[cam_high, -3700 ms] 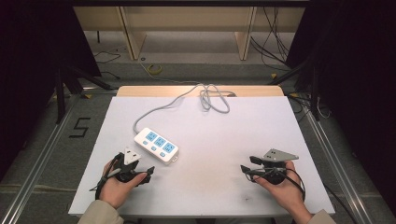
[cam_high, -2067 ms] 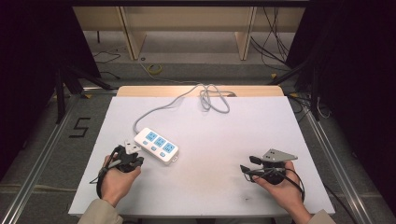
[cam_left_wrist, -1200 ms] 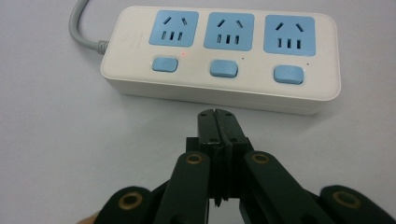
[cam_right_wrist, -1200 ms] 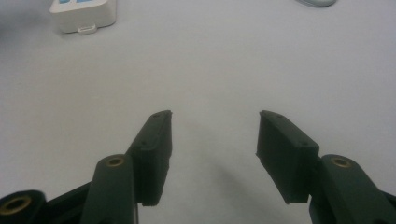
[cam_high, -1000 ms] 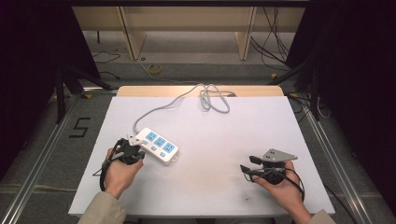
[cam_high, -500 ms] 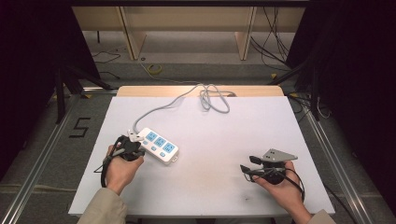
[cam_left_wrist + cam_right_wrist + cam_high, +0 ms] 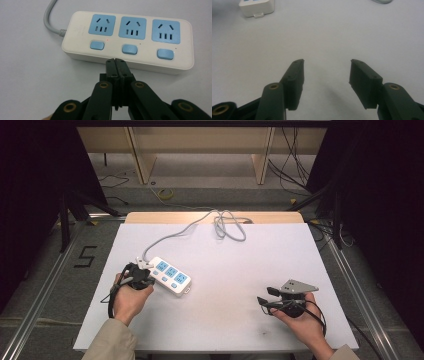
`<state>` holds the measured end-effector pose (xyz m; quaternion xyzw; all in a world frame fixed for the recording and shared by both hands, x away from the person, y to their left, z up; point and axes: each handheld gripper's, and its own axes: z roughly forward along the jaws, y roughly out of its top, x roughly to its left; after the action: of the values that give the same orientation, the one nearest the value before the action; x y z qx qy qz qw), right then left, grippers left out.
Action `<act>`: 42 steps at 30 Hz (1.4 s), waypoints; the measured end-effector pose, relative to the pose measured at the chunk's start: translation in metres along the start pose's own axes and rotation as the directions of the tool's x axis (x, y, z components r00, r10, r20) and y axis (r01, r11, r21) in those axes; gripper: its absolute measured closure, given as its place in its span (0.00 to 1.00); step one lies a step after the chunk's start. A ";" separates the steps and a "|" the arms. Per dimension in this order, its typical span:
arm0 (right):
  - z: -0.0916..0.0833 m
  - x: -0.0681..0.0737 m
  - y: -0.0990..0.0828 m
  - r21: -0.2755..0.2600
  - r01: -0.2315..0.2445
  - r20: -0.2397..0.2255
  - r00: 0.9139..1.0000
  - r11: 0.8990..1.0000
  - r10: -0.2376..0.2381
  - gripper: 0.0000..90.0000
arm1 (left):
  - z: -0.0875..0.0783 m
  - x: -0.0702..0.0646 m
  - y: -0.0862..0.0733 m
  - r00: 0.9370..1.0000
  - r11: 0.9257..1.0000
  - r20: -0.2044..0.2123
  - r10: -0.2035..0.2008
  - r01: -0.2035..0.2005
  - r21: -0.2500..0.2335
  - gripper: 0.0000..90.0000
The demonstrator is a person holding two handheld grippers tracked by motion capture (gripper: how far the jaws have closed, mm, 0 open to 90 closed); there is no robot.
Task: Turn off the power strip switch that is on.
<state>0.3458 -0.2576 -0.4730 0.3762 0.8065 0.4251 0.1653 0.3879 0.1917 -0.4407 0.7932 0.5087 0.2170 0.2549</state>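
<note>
Nosing the power strip's (image 7: 130, 40) near edge, closed left tool (image 7: 116, 61); open right tool (image 7: 325, 72) over bare table (image 7: 240, 270).

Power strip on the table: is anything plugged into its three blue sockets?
No, the power strip shows all three blue sockets bare, holes open.

Left gripper (image 7: 115, 60): jaws pressed together, tips just at the strip's near side, below the middle button
Power strip (image 7: 128, 41): white, three blue sockets, three blue buttons, flat on the desk (image 7: 30, 82)
Cord (image 7: 51, 21): grey, leaving the strip's left end
</note>
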 end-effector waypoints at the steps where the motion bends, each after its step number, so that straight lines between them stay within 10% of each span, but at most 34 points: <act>1: 0.000 0.000 0.000 0.000 0.000 0.000 1.000 1.000 0.000 0.51 | 0.000 0.001 0.001 1.000 1.000 -0.001 -0.002 0.002 -0.001 1.00; 42: 0.000 -0.001 0.000 0.000 0.000 0.000 1.000 1.000 0.000 0.51 | 0.005 0.014 0.015 0.999 0.999 0.002 -0.036 0.036 0.007 1.00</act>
<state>0.3463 -0.2579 -0.4731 0.3762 0.8065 0.4251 0.1653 0.4069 0.1986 -0.4336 0.7852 0.5233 0.2097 0.2564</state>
